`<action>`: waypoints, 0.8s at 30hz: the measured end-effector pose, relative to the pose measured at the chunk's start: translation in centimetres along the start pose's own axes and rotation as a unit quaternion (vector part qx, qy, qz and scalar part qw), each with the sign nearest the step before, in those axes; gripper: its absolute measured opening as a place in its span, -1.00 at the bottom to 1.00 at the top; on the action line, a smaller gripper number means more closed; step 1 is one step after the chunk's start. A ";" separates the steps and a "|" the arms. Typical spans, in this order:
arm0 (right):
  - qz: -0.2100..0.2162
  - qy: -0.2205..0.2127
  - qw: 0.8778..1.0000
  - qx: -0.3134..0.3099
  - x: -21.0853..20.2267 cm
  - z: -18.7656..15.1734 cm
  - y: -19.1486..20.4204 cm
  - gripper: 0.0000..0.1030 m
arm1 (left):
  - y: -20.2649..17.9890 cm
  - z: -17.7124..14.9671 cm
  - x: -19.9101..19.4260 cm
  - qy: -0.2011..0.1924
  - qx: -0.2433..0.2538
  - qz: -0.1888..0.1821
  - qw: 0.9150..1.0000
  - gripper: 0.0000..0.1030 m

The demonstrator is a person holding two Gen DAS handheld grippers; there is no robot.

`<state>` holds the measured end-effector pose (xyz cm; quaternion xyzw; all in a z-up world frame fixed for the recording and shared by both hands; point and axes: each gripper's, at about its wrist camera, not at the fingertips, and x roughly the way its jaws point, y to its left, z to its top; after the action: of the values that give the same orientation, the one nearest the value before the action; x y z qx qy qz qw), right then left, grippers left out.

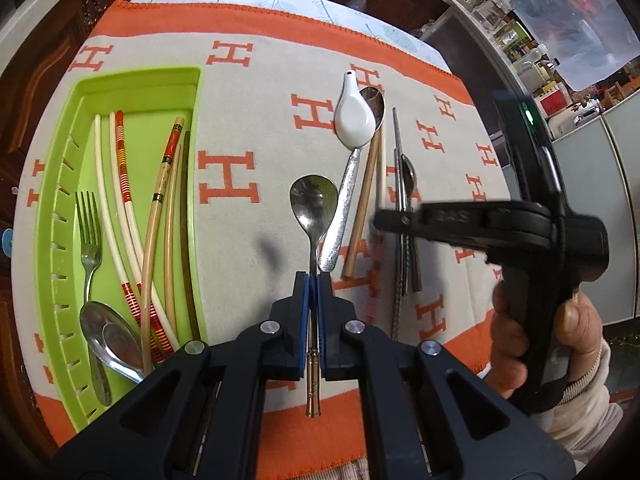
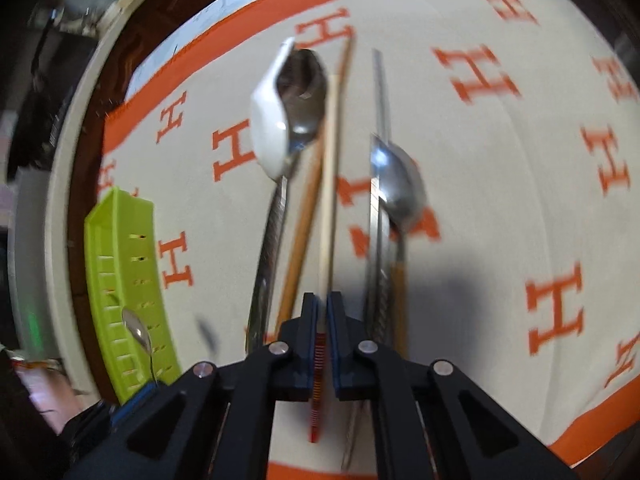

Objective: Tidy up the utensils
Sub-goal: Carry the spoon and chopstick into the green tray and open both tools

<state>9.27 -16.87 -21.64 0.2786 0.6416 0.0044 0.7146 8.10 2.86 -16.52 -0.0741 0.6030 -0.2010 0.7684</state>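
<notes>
Left wrist: steel spoon (image 1: pixel 313 216) clamped in left tool (image 1: pixel 313 280), bowl pointing forward.

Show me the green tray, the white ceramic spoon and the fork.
green tray (image 1: pixel 140 76): left wrist view, on its far rim.
white ceramic spoon (image 1: pixel 354 118): left wrist view, on its bowl.
fork (image 1: pixel 90 236): left wrist view, just below its tines.

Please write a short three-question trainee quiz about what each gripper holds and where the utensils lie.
1. True or false: the left gripper is shut on a steel spoon with a bamboo-style handle.
2. What does the right gripper hold? A. fork B. cream chopstick with red-striped end C. white ceramic spoon
3. Which utensil with tines lies in the lime-green plastic tray?

Key: 1 true; 2 B; 3 the steel fork.
</notes>
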 end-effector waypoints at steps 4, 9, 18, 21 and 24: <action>0.042 -0.005 0.999 0.022 -1.5 -1.6 -1.2 -0.90 | -0.3 -0.4 -0.9 -0.006 0.003 -0.004 1.000 -0.97; 0.071 -0.016 0.997 0.000 -4.0 -3.4 0.2 -0.90 | -0.2 -0.8 -2.8 -0.019 0.006 -0.008 1.000 -0.97; 0.111 0.001 0.987 -0.116 -5.1 -5.0 9.1 -0.90 | 4.1 -1.2 -7.7 -0.063 -0.016 0.043 0.997 -0.97; 0.110 0.011 0.984 -0.139 -3.8 -5.1 11.8 -0.90 | 6.0 -1.2 -8.3 -0.069 -0.019 0.090 0.993 -0.97; 0.109 0.029 0.982 -0.154 -2.0 -5.2 13.7 -0.90 | 7.9 -1.2 -8.3 -0.063 -0.033 0.102 0.992 -0.97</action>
<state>8.99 -4.01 -14.45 0.2335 0.6197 0.1887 0.7251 7.11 13.48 -12.16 -0.0496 0.5638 -0.0963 0.8188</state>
